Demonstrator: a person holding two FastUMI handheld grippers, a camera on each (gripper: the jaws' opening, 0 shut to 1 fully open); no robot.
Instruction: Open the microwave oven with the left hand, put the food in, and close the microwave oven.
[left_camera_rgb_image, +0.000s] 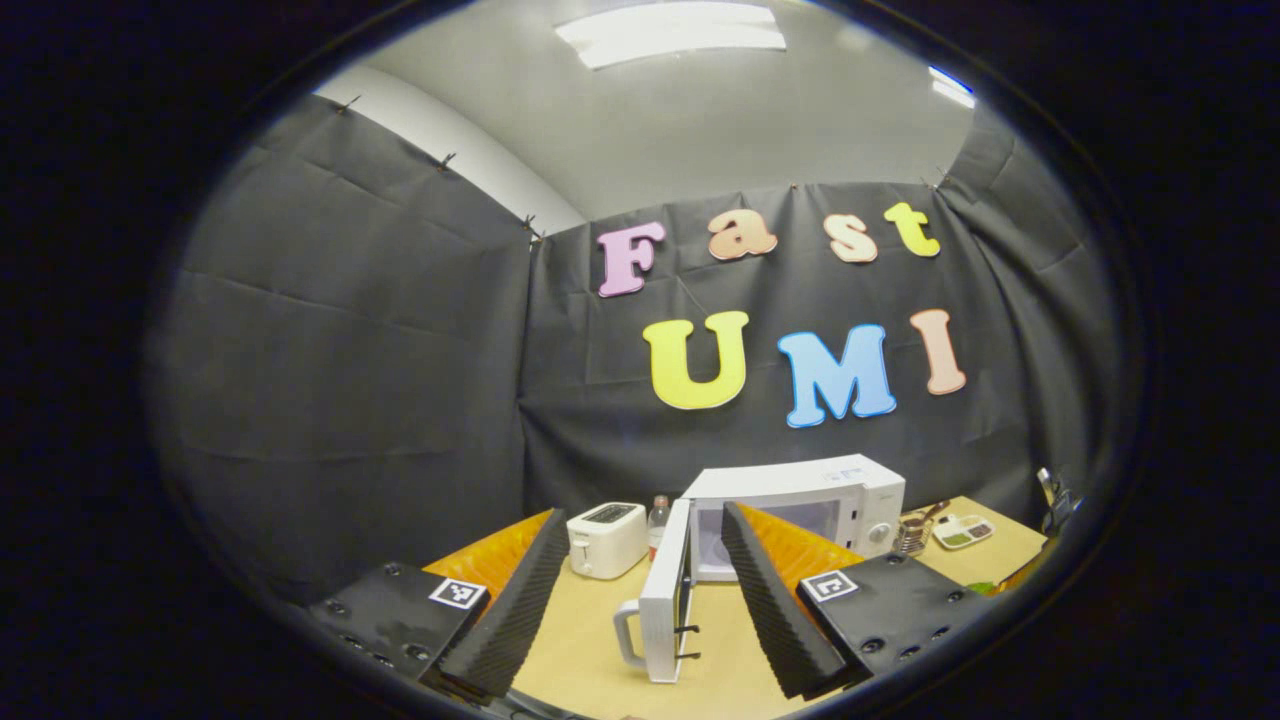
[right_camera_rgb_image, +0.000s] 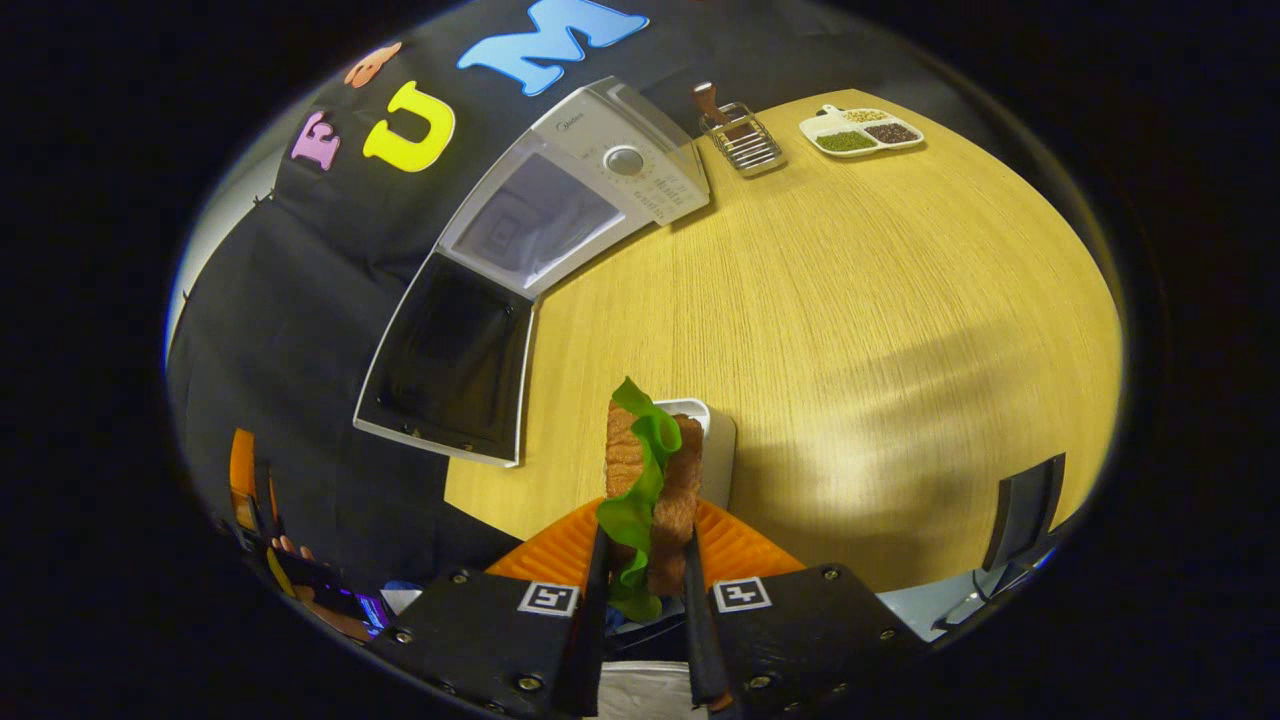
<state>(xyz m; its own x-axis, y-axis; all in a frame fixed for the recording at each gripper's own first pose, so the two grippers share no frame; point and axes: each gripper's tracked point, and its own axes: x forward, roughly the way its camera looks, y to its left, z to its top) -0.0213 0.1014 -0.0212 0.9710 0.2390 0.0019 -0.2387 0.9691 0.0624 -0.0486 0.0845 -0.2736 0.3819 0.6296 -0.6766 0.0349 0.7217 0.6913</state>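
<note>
The white microwave stands at the back of the wooden table with its door swung wide open, handle toward me. My left gripper is open and holds nothing, well back from the door. In the right gripper view the microwave lies at the upper left, its cavity showing and its door hanging open. My right gripper is shut on a sandwich of toasted bread and green lettuce, held upright above the table's near edge.
A white toaster and a small bottle stand left of the microwave. A wire utensil rack and a white divided dish sit to its right. A white container lies under the sandwich. A hand shows low left.
</note>
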